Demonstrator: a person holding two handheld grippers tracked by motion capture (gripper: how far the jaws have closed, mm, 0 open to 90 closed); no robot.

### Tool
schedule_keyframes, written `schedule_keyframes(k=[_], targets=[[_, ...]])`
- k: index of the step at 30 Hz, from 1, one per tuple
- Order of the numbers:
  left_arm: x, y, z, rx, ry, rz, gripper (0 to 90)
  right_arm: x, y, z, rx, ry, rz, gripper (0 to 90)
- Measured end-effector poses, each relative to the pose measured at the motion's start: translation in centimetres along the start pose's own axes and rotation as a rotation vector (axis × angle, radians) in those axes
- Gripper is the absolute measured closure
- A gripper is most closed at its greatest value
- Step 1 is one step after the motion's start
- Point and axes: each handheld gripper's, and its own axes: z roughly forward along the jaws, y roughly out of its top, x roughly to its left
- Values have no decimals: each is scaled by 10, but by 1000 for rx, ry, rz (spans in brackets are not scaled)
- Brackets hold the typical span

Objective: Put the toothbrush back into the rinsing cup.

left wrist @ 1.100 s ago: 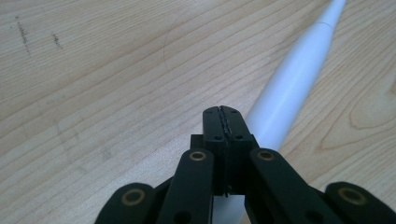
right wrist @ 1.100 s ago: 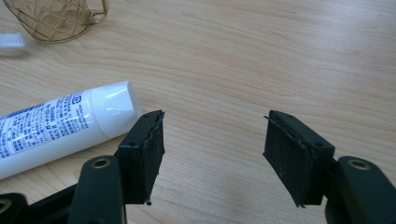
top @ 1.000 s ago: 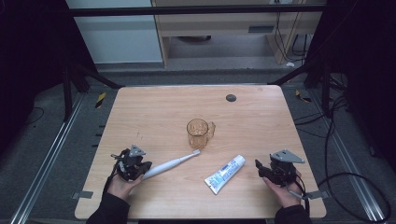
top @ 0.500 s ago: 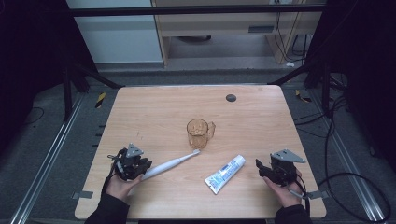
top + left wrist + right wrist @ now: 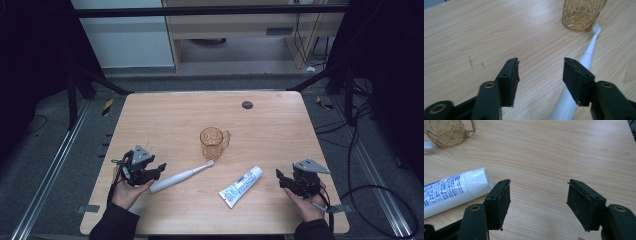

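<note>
A white electric toothbrush (image 5: pixel 182 176) lies on the wooden table (image 5: pixel 165 120), its brush head beside an amber glass mug (image 5: pixel 213 142). My left gripper (image 5: pixel 159 169) hovers at the toothbrush's handle end; its jaws have just been opening and now stand open with nothing between them. In the left gripper view the toothbrush (image 5: pixel 584 63) runs under the right jaw toward the mug (image 5: pixel 583 13). A white toothpaste tube (image 5: pixel 241 186) lies right of centre. My right gripper (image 5: pixel 281 179) is open, just right of the tube (image 5: pixel 454 190), whose cap end sits by its left jaw.
A small dark round disc (image 5: pixel 247 104) sits near the table's far edge. Black frame legs stand around the table, and cables lie on the floor at the right. The mug's handle (image 5: pixel 470 128) points right.
My left gripper's jaws have opened from shut and the hand has lifted slightly. The toothbrush, tube, mug and right gripper stay where they were.
</note>
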Motion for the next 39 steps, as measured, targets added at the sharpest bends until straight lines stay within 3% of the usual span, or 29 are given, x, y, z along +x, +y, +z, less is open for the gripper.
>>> schedule_keyframes(k=[6,9,16,26,34,39], targets=[[-4,12,-1,5,-51,39,398,-3,1,0,-2,1,8,349],[-4,19,0,31,-102,39,373,-3,2,0,0,-1,6,347],[-5,28,4,44,-151,73,365,-4,2,1,1,0,1,344],[-13,47,22,96,-207,162,350,-6,2,1,0,4,4,339],[-14,57,30,134,-247,199,391,-6,1,2,7,8,2,337],[-18,59,38,188,-262,225,420,-6,1,2,8,7,-16,336]])
